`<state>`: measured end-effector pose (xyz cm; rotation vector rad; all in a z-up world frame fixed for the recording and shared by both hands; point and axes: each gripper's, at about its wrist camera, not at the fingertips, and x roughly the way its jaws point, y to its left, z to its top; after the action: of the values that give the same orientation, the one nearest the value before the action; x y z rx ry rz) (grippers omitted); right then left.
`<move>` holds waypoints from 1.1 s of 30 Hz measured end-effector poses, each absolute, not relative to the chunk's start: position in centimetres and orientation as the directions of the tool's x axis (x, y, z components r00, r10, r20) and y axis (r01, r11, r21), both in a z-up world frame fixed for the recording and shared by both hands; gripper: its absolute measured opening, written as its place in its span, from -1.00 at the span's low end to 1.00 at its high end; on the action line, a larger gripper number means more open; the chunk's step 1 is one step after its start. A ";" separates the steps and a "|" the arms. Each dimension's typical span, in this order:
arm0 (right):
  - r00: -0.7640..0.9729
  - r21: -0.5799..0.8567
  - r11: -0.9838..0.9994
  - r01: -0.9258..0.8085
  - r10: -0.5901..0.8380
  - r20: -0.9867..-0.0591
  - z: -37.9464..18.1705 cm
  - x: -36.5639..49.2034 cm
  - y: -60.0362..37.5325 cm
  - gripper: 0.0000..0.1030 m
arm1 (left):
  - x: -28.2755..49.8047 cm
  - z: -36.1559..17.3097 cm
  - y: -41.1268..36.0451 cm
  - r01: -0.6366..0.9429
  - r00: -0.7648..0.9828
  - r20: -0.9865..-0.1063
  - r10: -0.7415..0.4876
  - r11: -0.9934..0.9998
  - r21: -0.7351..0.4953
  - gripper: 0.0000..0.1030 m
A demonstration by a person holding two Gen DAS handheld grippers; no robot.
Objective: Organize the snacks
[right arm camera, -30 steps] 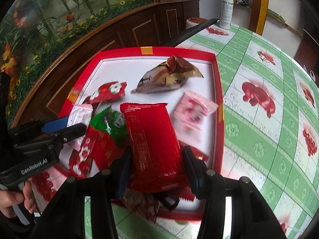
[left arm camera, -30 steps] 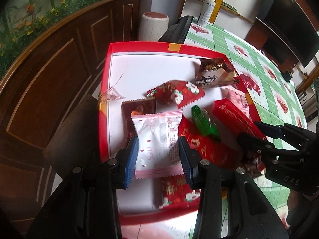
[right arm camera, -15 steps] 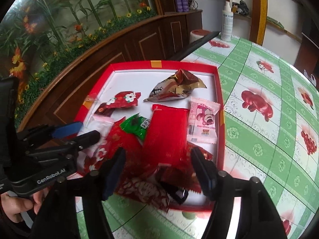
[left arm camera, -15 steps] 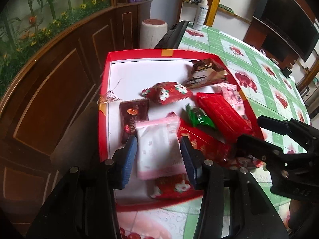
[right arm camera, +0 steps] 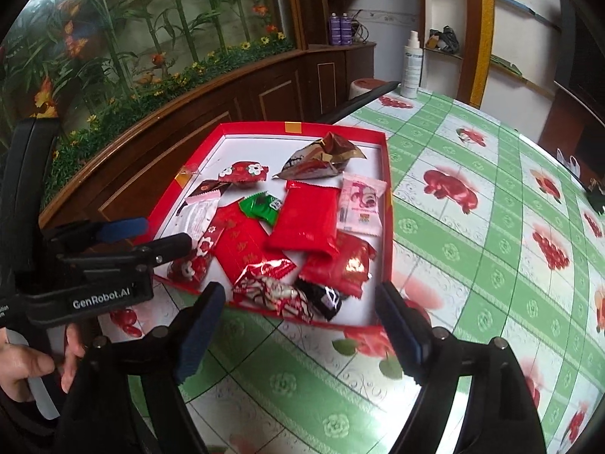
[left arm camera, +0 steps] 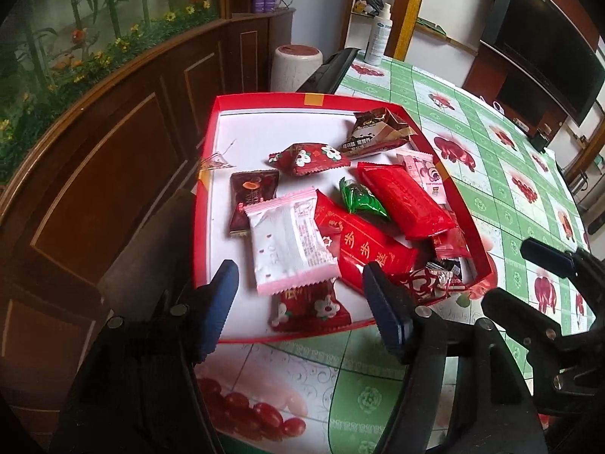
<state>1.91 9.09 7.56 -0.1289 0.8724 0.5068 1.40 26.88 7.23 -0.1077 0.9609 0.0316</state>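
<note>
Red tray (left arm camera: 436,147), white floor, at table's left edge. Wrapped snacks lie loose, overlapping toward its near right corner: white-pink packet (left arm camera: 289,244), long red packet (left arm camera: 404,198), green candy (left arm camera: 361,200).

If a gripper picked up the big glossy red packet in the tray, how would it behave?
The glossy red packet looks puffy and pillow-like, so probably light and squashy. Its shiny film may slip between pads. It lies partly atop other wrappers in the red tray, so pushing would likely shift neighbours.

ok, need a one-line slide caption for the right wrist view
Right gripper, jaws opening and empty, hangs over the near rim of the red tray of mixed snack packets on a green-checked tablecloth.
</note>
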 end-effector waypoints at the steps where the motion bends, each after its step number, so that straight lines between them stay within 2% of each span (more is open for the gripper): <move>1: 0.535 0.100 0.876 -0.472 0.375 -0.758 7.5 1.7 8.9 0.72 | 1.2 7.3 26.9 -0.079 0.577 -0.816 -0.018 0.994 -0.078 0.41; 6: 0.526 0.134 0.878 -0.460 0.392 -0.755 7.0 1.1 8.2 0.81 | 0.3 7.7 26.6 -0.078 0.612 -0.791 -0.002 0.995 -0.063 0.42; 8: 0.518 0.145 0.876 -0.459 0.397 -0.757 6.8 1.0 8.0 1.00 | -0.2 8.0 26.1 -0.075 0.635 -0.772 0.026 0.997 -0.029 0.42; 21: 0.521 0.152 0.885 -0.441 0.390 -0.760 6.6 -0.3 7.3 1.00 | -3.3 9.4 24.3 -0.156 0.717 -0.661 0.221 0.975 0.156 0.42; 26: 0.529 0.144 0.883 -0.446 0.390 -0.754 6.9 -0.8 7.4 1.00 | -4.4 10.1 24.9 -0.168 0.731 -0.656 0.187 0.981 0.093 0.42; 33: 0.537 0.138 0.881 -0.452 0.393 -0.746 7.4 -1.4 7.8 1.00 | -5.2 10.7 25.1 -0.183 0.735 -0.653 0.184 0.981 0.070 0.42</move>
<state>-1.41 7.75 7.42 -0.0746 0.8683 0.5033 -5.23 25.13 10.74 0.0011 0.7180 0.2019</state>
